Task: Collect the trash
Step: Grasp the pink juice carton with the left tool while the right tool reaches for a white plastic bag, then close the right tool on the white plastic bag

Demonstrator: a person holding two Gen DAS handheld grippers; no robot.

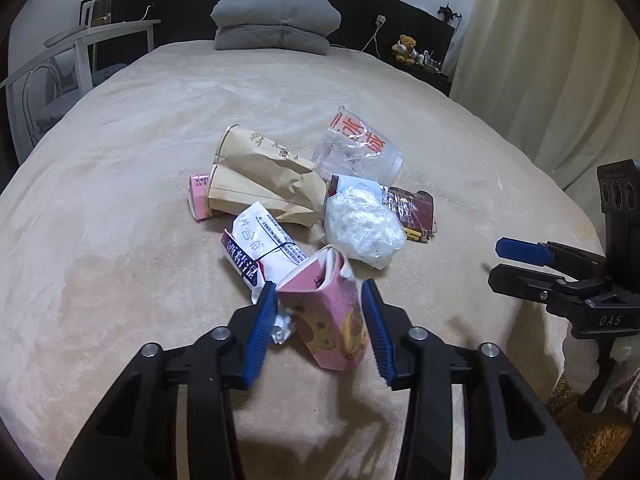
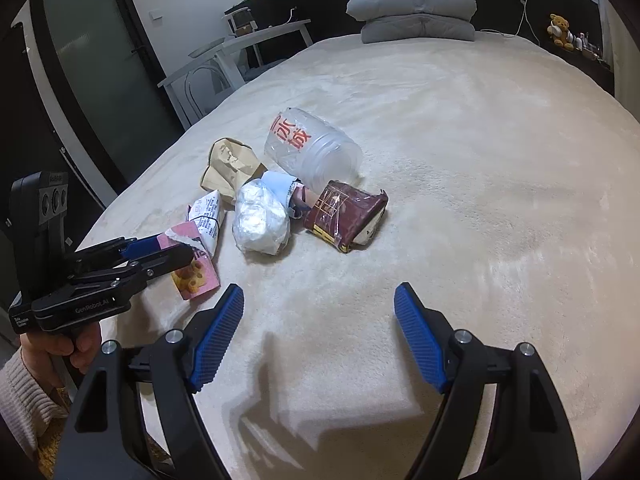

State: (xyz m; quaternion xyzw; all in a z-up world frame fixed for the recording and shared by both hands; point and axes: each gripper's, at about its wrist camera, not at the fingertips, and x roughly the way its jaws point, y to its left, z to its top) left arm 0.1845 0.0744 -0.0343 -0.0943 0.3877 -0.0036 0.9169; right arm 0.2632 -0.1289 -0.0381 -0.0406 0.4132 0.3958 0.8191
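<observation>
While the pile lies uncollected on the bed (image 1: pixel 120 200), my left gripper (image 1: pixel 320 300) has its blue pads on either side of a pink carton (image 1: pixel 332 320). Through the left wrist camera the pads flank the carton's flattened body, touching or very nearly so; I judge the grasp made or all but made, at the first pick of the collection. The carton is crumpled, its torn top pointing away from me, printed with biscuits. Just beyond my fingertips lies a white wrapper (image 1: pixel 264 248); further ahead are a brown paper bag (image 1: pixel 260 176), a clear plastic cup (image 1: pixel 356 148) with red lettering, a white crumpled bag (image 1: pixel 360 224) and a dark red packet (image 1: pixel 416 212).

Through the right wrist camera my right gripper (image 2: pixel 319 308) hangs with jaws wide and nothing between them, over bare blanket. The dark red packet (image 2: pixel 346 216) lies ahead, well apart; the pink carton (image 2: pixel 196 272) sits far to my left in the left gripper (image 2: pixel 176 252). No bin is visible in either view. Next move, in my judgement: lift the carton clear without snagging the wrapper, which sits close beside it.
</observation>
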